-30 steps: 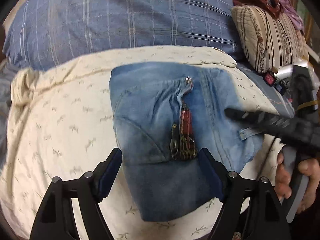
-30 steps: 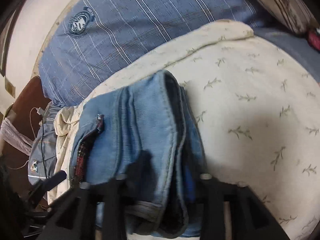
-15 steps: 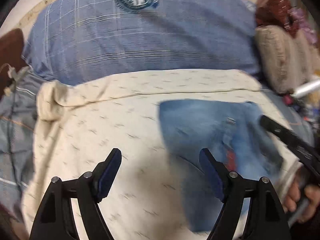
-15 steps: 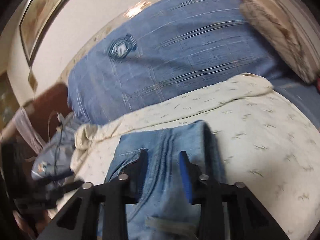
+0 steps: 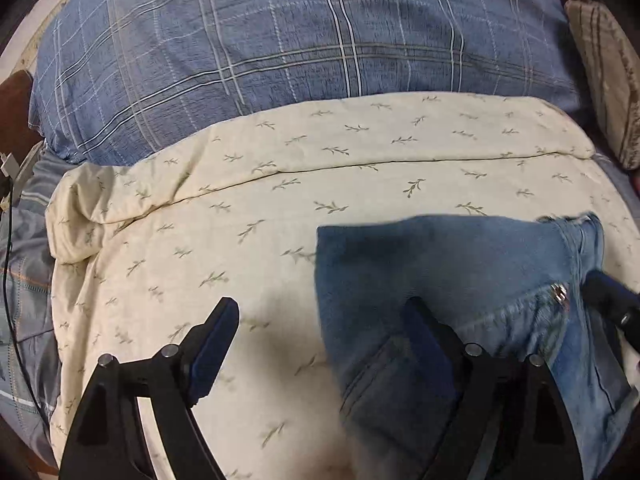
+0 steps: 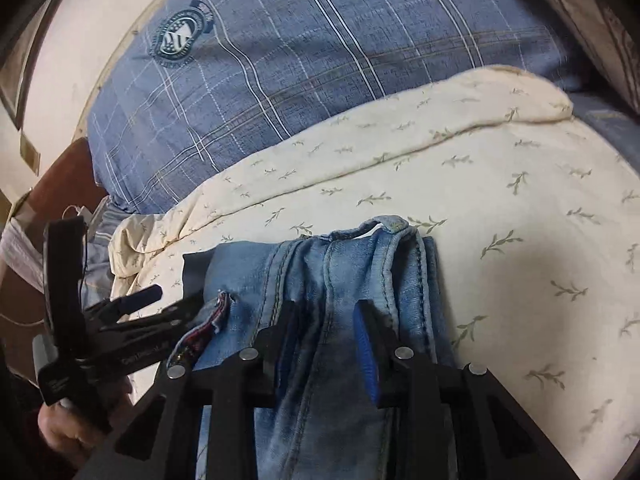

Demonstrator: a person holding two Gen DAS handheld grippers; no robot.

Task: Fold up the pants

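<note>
The folded blue denim pants (image 5: 460, 280) lie on a cream leaf-print blanket (image 5: 260, 200). My left gripper (image 5: 320, 340) is open wide and empty; its right finger (image 5: 428, 340) is over the pants' left part and its left finger is over the blanket. In the right wrist view the pants (image 6: 320, 272) run between my right gripper's (image 6: 326, 340) fingers, which are closed on a bunched fold of denim. The left gripper (image 6: 132, 320) also shows at the left of that view, and the right gripper's tip (image 5: 612, 300) shows at the right edge of the left wrist view.
A large blue plaid pillow (image 5: 300, 40) lies behind the blanket. A striped beige cushion (image 5: 608, 68) sits at the far right. A cable (image 5: 12, 240) and grey bedding lie at the left edge. A pale wall (image 6: 100, 12) rises behind the pillow.
My left gripper swung off the pants to the left, then back, and stands over their left edge. My right gripper narrowed from around the pants' thick edge to pinching a fold.
</note>
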